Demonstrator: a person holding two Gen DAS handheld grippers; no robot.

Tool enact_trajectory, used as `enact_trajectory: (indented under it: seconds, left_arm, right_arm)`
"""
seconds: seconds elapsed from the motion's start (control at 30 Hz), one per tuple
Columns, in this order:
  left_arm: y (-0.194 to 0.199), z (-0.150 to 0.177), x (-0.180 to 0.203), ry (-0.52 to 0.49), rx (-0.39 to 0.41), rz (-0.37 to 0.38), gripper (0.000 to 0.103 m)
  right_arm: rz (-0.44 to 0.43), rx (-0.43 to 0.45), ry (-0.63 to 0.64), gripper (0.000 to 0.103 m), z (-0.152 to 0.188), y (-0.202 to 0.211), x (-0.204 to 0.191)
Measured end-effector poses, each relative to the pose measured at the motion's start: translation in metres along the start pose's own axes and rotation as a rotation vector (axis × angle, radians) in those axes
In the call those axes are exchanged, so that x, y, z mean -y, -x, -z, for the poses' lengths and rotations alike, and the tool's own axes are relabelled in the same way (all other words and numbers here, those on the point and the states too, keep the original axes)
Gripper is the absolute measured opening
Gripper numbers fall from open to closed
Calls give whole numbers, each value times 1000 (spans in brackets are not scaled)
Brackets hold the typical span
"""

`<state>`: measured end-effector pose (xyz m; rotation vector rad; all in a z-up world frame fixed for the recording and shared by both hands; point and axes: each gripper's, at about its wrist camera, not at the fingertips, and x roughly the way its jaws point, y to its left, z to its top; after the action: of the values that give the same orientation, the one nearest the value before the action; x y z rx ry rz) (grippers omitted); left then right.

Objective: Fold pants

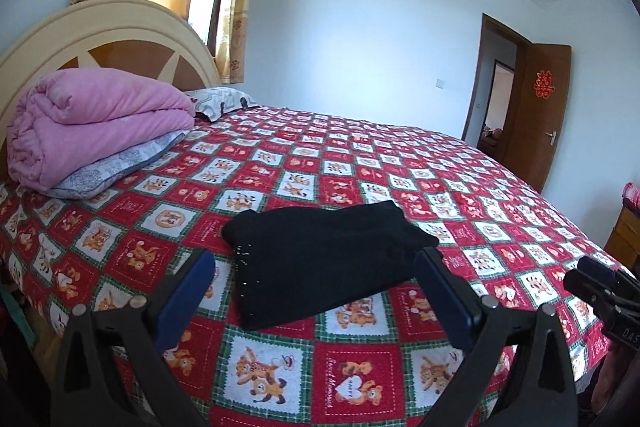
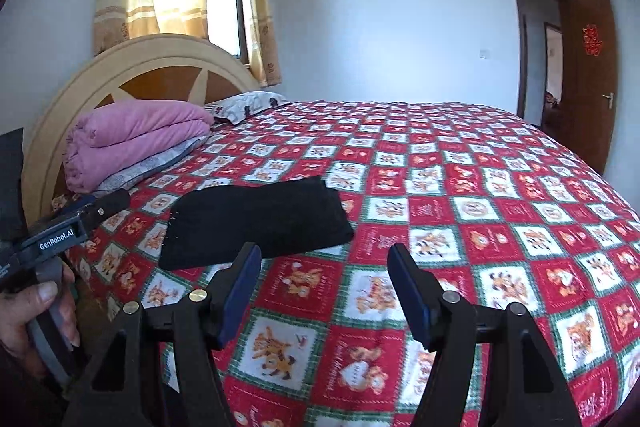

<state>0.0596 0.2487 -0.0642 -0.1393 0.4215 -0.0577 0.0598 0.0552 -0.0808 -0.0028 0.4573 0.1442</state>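
Black pants point(image 1: 320, 259) lie folded into a flat rectangle on the red patterned bedspread point(image 1: 360, 167), near the bed's front edge. My left gripper point(image 1: 316, 263) hovers open in front of the pants, its blue-padded fingers wide apart with nothing held. In the right wrist view the folded pants point(image 2: 256, 223) lie ahead and to the left of my right gripper point(image 2: 324, 259), which is open and empty above the bedspread point(image 2: 480, 187). The left gripper point(image 2: 108, 203) shows at the left edge there, held by a hand point(image 2: 36, 319). The right gripper's tip point(image 1: 592, 275) shows at the right edge of the left wrist view.
A folded pink quilt point(image 1: 96, 127) rests on a grey pillow point(image 1: 120, 167) by the curved headboard point(image 1: 100, 39). A second pillow point(image 1: 220, 103) lies behind it. A brown door point(image 1: 540, 115) stands open at the far right. A wooden cabinet point(image 1: 626, 235) stands right of the bed.
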Motion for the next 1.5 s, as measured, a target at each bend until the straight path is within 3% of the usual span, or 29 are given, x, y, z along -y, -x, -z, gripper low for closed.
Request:
enact_trajectory:
  seconds: [0.9,1.5]
  left_arm:
    - [20,-9,28,-93,61,-33,103]
    - [14,-3,22,-64,42,-18,103]
  right_arm:
    - [41,109,59,70,-20,36,-1]
    - [38,82,60,71,-16,27,1]
